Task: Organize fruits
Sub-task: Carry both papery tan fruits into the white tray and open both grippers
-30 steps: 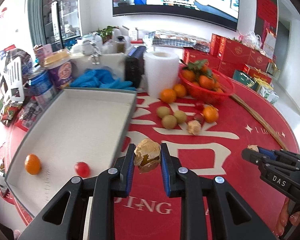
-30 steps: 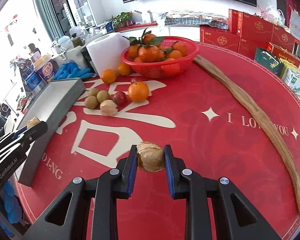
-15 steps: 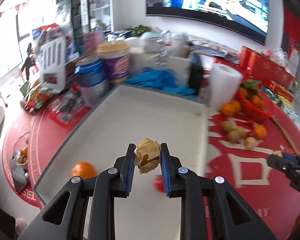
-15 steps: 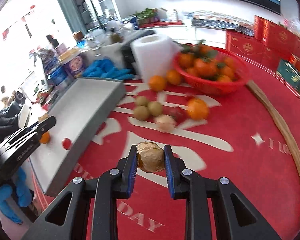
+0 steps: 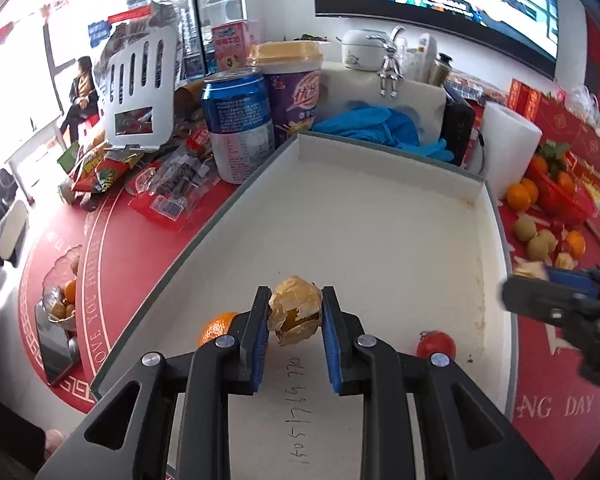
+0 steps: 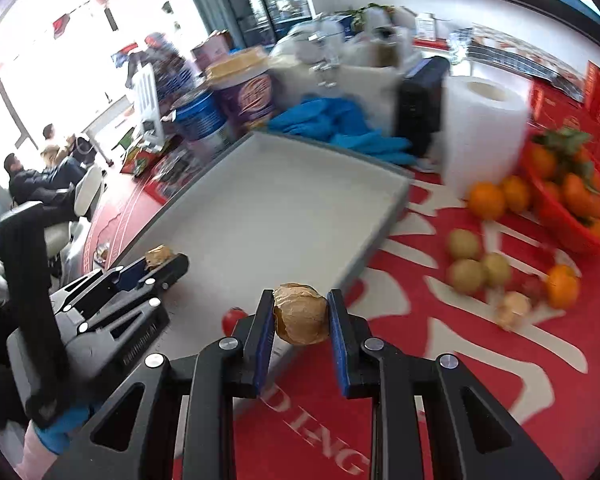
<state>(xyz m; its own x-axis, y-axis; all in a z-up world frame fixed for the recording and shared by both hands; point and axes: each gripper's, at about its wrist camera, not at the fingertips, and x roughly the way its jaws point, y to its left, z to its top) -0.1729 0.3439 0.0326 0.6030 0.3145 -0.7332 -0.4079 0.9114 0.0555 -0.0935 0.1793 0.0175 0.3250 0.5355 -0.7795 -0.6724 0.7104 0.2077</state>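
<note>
The bench [image 5: 112, 216] is round and covered in red cloth with white lettering. On it lies a big shallow white tray [image 5: 380, 216] with grey walls, and behind the tray stand a roll of paper towel [image 6: 484, 136], a blue can [image 5: 238, 124] and a purple cup [image 5: 296, 96], beside a heap of blue gloves [image 5: 380, 126]. A red basket [image 6: 572, 204] of oranges sits off to the right of the tray, with loose oranges and small green fruits on the cloth in front of it.

Inside the tray are an orange [image 5: 216, 326] and a small red fruit [image 5: 436, 344], well apart.

The left tongs [image 5: 295, 314] are clamped on a papery husked fruit [image 5: 296, 316], held over the tray's near end. The right tongs [image 6: 300, 314] grip a second husked fruit [image 6: 300, 314] above the tray's right-hand wall, where the red cloth begins.
</note>
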